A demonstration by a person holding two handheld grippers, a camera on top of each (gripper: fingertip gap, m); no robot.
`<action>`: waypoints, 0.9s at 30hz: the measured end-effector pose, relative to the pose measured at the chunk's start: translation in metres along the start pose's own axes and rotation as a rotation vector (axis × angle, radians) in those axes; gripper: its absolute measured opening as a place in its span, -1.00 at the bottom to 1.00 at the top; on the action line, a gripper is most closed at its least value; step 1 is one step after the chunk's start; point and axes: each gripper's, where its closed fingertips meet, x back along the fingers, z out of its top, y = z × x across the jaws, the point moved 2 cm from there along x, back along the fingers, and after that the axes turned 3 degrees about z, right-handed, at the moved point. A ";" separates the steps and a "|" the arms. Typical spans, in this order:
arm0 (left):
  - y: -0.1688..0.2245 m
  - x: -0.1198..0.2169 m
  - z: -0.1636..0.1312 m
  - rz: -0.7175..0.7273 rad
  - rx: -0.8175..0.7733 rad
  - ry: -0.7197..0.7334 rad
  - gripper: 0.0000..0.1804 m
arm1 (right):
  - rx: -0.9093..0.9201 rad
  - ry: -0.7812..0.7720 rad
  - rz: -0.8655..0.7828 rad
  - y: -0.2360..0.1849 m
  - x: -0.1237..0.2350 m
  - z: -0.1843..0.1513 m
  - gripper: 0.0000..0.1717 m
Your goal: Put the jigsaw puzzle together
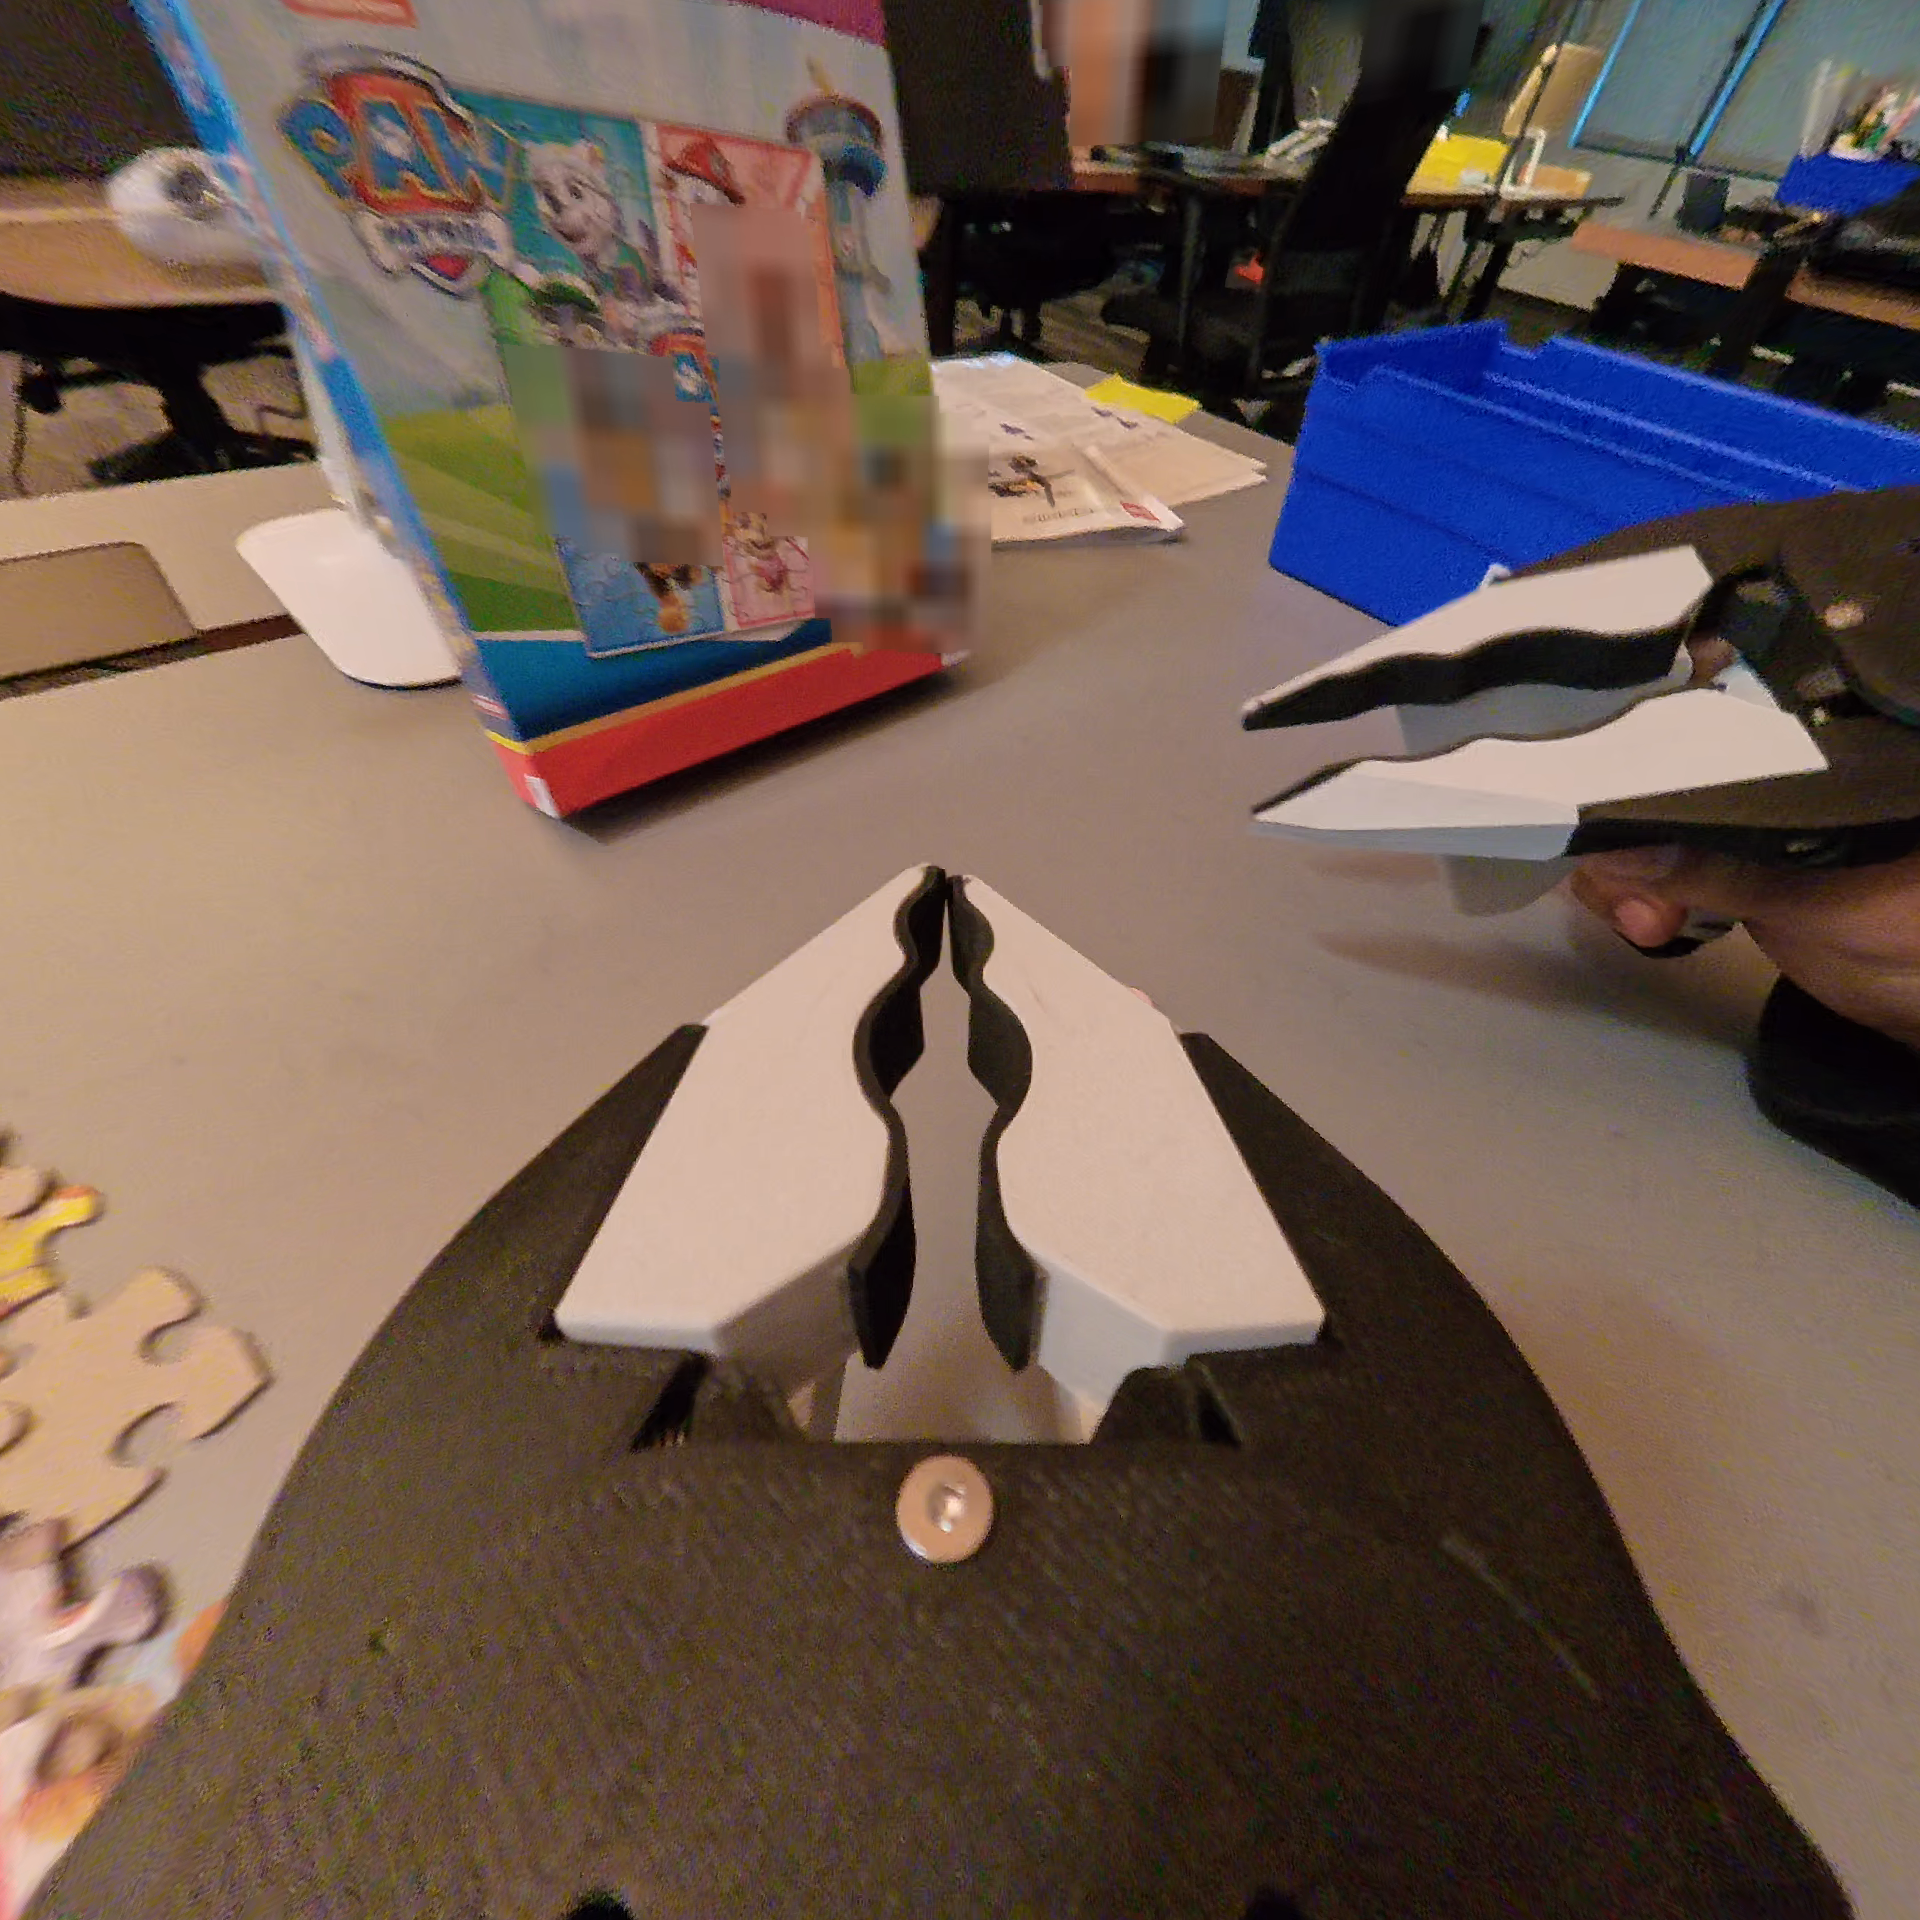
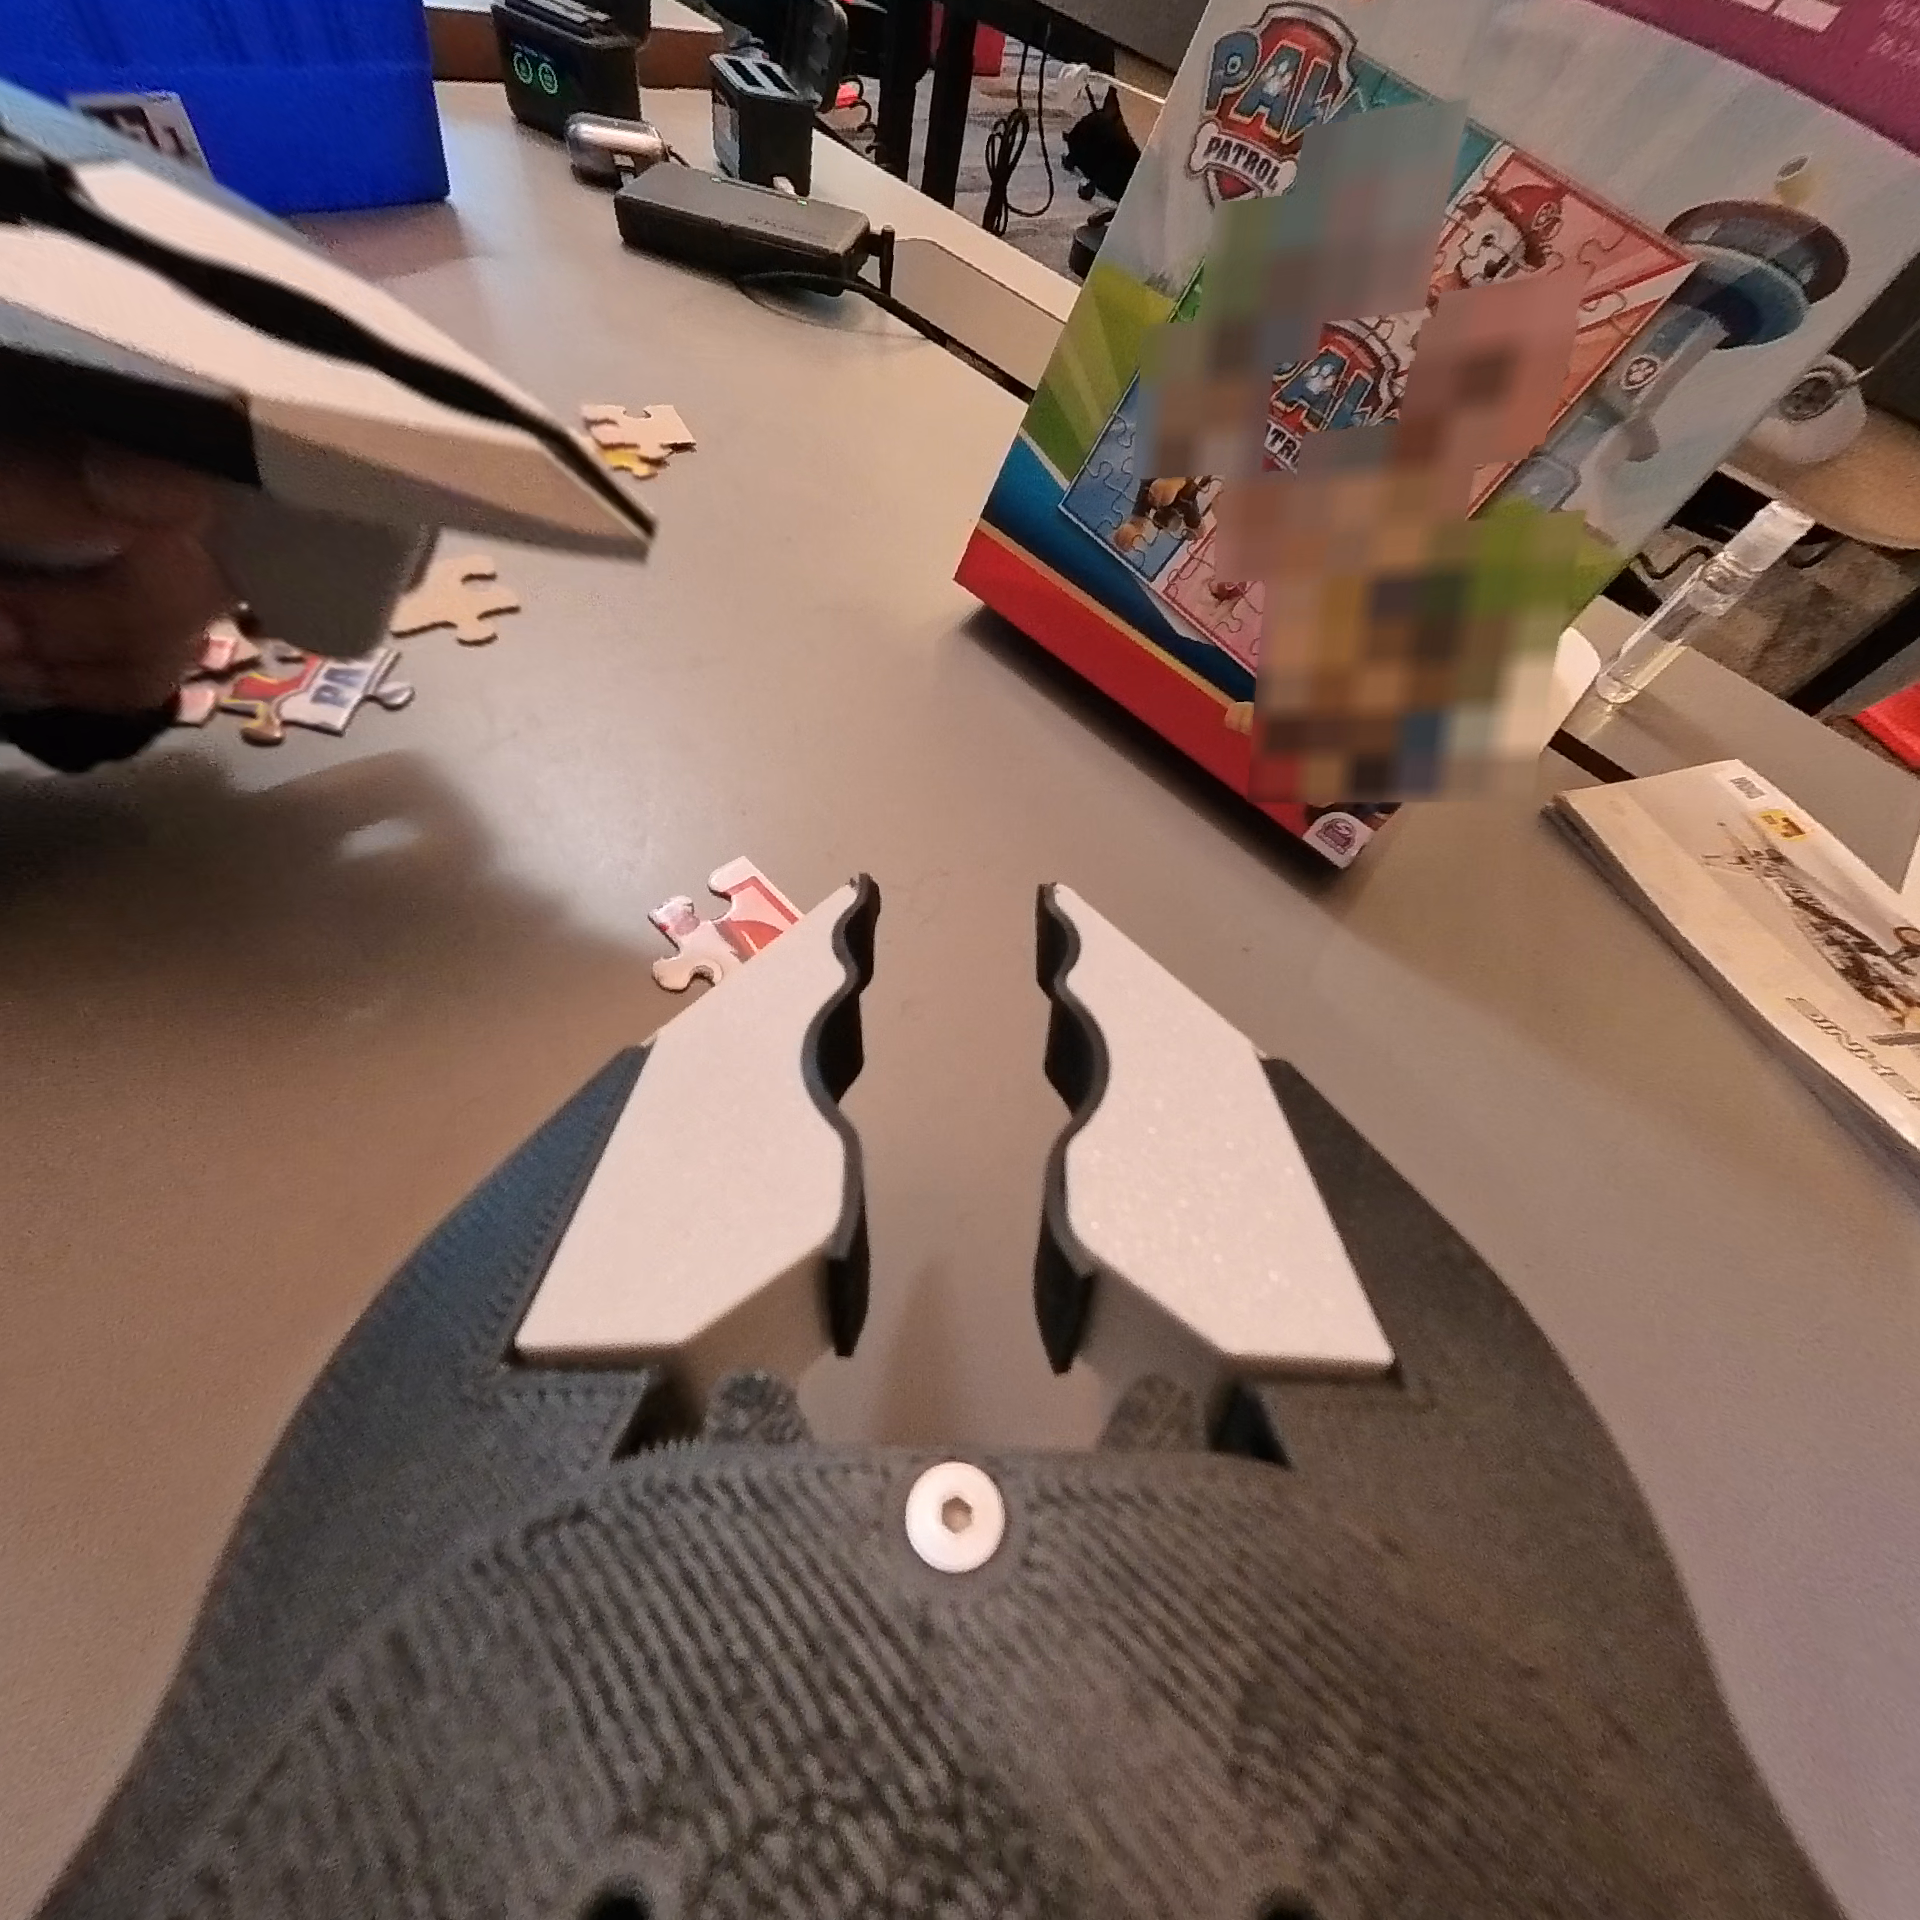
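Observation:
My left gripper [image 1: 943, 883] is shut, its tips meet above the bare grey table [image 1: 935, 748] and nothing shows between them. It also shows in the right wrist view [image 2: 623, 520], held above the table at the upper left. My right gripper [image 2: 956, 899] is open and empty, low over the table. A red and white puzzle piece [image 2: 717, 925] lies flat just left of its left finger [image 2: 748, 1091]. The right gripper also shows in the left wrist view [image 1: 1257, 769], open. A cartoon puzzle box [image 1: 644, 416] stands upright ahead; it also shows in the right wrist view [image 2: 1351, 416].
Loose puzzle pieces [image 1: 114, 1382] lie at the left gripper's near left, and several more [image 2: 312, 686] lie under it. A blue bin [image 1: 1558, 457] and a paper booklet [image 1: 1081, 457] sit behind. A black power adapter [image 2: 738, 223] lies at the table's far edge. Some 10 cm of space lies between my two pairs of fingers.

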 end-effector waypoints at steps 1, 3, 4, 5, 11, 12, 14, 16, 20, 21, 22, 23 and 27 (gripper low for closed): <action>-0.007 0.005 0.006 0.021 0.006 0.013 -1.00 | -0.001 0.003 0.000 0.000 0.000 0.000 -0.66; -0.029 0.024 0.027 0.082 0.012 0.058 -1.00 | -0.005 0.007 0.001 0.001 0.001 0.001 -0.66; -0.044 0.037 0.038 0.129 0.009 0.079 -1.00 | -0.006 0.009 0.002 0.001 0.001 0.001 -0.66; -0.061 0.052 0.048 0.186 0.008 0.092 -1.00 | -0.006 0.010 0.003 0.000 0.001 0.001 -0.66; -0.148 0.130 0.044 0.399 0.111 -0.071 -0.84 | 0.009 -0.005 0.001 -0.002 -0.001 0.000 -0.66; -0.158 0.136 0.033 0.414 0.130 -0.131 -0.80 | 0.010 -0.007 -0.001 -0.002 -0.002 -0.001 -0.66; -0.167 0.141 0.008 0.407 0.151 -0.263 -0.74 | 0.013 -0.013 -0.005 -0.001 -0.002 -0.002 -0.66; -0.163 0.139 -0.014 0.346 0.151 -0.382 -0.68 | 0.015 -0.017 -0.009 -0.001 -0.003 -0.003 -0.66; -0.158 0.134 -0.045 0.288 0.134 -0.538 -0.56 | 0.020 -0.022 -0.013 -0.001 -0.003 -0.003 -0.66; -0.160 0.134 -0.050 0.296 0.136 -0.557 -0.54 | 0.021 -0.022 -0.014 -0.001 -0.003 -0.003 -0.66; -0.164 0.136 -0.053 0.306 0.146 -0.566 -0.53 | 0.022 -0.022 -0.014 -0.001 -0.003 -0.003 -0.66; -0.168 0.138 -0.054 0.321 0.159 -0.569 -0.52 | 0.023 -0.022 -0.015 -0.001 -0.003 -0.003 -0.66; -0.181 0.150 -0.054 0.392 0.194 -0.566 -0.52 | 0.026 -0.020 -0.014 -0.001 -0.003 -0.003 -0.66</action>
